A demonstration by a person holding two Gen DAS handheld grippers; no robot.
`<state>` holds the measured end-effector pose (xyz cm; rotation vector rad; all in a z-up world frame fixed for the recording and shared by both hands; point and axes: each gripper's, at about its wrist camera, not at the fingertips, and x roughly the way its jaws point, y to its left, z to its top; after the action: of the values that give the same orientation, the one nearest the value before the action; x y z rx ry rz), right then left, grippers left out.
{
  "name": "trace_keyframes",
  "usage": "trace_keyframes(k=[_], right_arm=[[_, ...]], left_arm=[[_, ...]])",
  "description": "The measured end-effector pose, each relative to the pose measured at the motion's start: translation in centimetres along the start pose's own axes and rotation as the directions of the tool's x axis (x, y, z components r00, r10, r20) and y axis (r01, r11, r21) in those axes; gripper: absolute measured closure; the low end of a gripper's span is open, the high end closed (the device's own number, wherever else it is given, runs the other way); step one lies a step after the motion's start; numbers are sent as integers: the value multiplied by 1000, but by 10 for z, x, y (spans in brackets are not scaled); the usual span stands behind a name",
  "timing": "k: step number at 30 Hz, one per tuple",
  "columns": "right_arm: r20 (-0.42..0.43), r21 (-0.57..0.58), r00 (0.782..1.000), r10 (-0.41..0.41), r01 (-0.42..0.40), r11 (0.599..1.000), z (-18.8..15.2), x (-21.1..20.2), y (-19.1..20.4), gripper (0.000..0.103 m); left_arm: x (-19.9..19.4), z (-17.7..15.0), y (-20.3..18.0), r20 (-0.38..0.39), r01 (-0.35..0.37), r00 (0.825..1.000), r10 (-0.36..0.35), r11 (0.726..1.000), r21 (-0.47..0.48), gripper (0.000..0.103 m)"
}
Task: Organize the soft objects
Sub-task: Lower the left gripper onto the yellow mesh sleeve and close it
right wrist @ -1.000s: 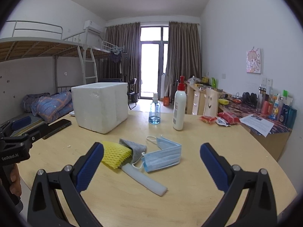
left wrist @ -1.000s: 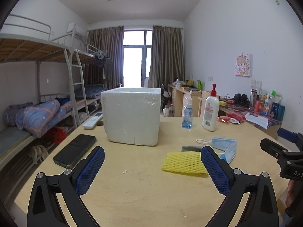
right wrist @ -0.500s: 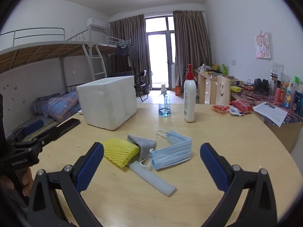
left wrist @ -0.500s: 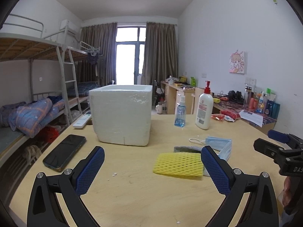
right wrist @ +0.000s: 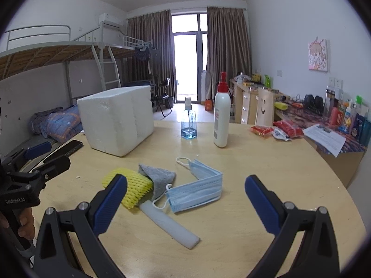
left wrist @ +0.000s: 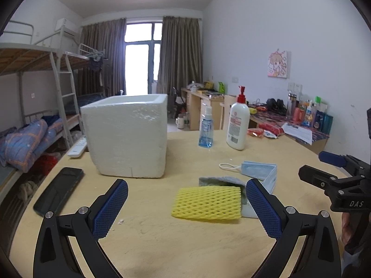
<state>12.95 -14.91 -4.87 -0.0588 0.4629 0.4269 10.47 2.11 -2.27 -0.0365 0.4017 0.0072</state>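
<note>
On the round wooden table (left wrist: 185, 243) the soft things lie in a loose cluster: a yellow foam net sleeve (left wrist: 206, 202), a grey cloth (right wrist: 158, 177) partly tucked under it, a pale blue face mask (right wrist: 197, 191) just to the right with its ear loops trailing, and a white foam strip (right wrist: 170, 227) running out from beneath the sleeve toward the camera in the right wrist view. The left gripper (left wrist: 186, 208) hovers low over the table with its blue-padded fingers spread wide, empty, the yellow sleeve sitting between and slightly beyond them. The right gripper (right wrist: 185, 205) is likewise spread wide and holds nothing, the mask and foam strip lying between its fingers. Behind the cluster stands a white styrofoam box (left wrist: 127, 136), open at the top; what is inside cannot be made out from here. A dark phone (left wrist: 59, 190) lies to the left of the box, and a blue spray bottle (left wrist: 206, 129) and a white pump bottle (left wrist: 238, 122) stand upright toward the far side of the table, near each other.
</note>
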Motion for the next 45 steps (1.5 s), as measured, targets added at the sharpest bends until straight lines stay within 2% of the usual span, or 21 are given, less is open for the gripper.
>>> trace_keyframes(k=[9,16,25,28,33,35,38,40,45], right_arm=[[-98,11,995,-21,22,1000,2,24,-4,0],[-167,20,986,-16,20,1000,5,41,-7,0],[-261,41,965,-13,24,999,0,65,-11,0],[-268,50,963,-14,29,998,1,68,-14,0],[-279,55,960,-9,25,998,1,72,-16,0],[-282,56,959,-10,27,998,1,73,-17,0],[-286,56,958,-9,26,998,1,75,-18,0],[-288,55,958,-11,28,998,1,76,-18,0],[-297,59,955,-14,33,998,1,80,-20,0]], left_arm=[[33,4,-3,-106,65,992,-63,998,12,1],[54,4,-3,-177,64,982,-60,998,17,1],[80,4,-6,-278,115,955,-101,993,34,1],[90,1,-8,-308,107,947,-89,993,42,1],[106,-4,-7,-378,109,922,-86,993,38,3],[114,-7,-7,-410,96,909,-70,994,43,7],[125,-16,-4,-478,103,874,-81,994,20,14],[130,-19,0,-503,107,859,-94,994,-4,14],[125,-22,-1,-498,123,861,-102,992,9,18]])
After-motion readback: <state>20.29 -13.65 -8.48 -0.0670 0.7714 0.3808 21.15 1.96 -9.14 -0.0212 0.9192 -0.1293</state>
